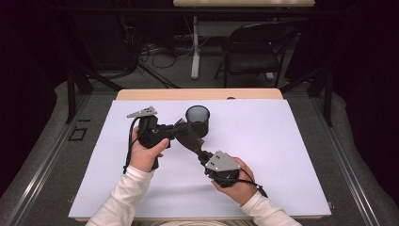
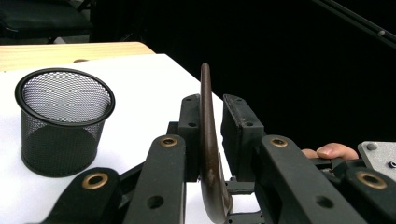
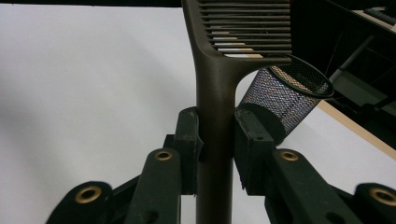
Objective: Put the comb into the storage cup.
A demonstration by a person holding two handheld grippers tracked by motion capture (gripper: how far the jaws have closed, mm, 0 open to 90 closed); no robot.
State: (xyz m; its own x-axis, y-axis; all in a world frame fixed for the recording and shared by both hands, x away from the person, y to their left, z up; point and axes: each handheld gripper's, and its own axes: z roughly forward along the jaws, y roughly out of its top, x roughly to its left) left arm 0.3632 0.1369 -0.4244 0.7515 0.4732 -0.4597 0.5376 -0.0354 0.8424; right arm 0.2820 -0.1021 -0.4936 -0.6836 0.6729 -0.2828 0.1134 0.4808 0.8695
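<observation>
Room: dark all around, with a black folding chair [image 1: 254,49] and loose cables on the grey floor behind the table.
Table: a wooden table [image 1: 197,94] with a big white sheet [image 1: 282,155] on top.
Cup: a black mesh cup [image 1: 197,119] stands upright on the sheet, toward the far side and near the middle. In the left gripper view the cup [image 2: 63,121] is off to the left of the jaws, apart from them. In the right gripper view the cup [image 3: 292,93] sits behind the comb, to the right.
Comb: a dark brown comb [image 1: 188,136] is held up off the sheet, just in front of the cup, between the two grippers. Its teeth show at the top of the right gripper view [image 3: 247,28].
Left gripper: the left gripper [image 1: 176,129] is in the person's left hand [image 1: 143,153]. Its jaws sit on both sides of the comb [image 2: 208,154], seen edge-on. The left jaw touches it. A small gap shows beside the right jaw, so I cannot tell if they pinch it.
Right gripper: the right gripper [image 1: 200,151] is in the right hand [image 1: 237,181]. Its jaws are squeezed tight on the comb handle [image 3: 215,121].
Sleeves: both arms wear white sleeves [image 1: 124,197].
Other hand: a fingertip [image 2: 334,150] of the other hand shows at the right of the left gripper view.
</observation>
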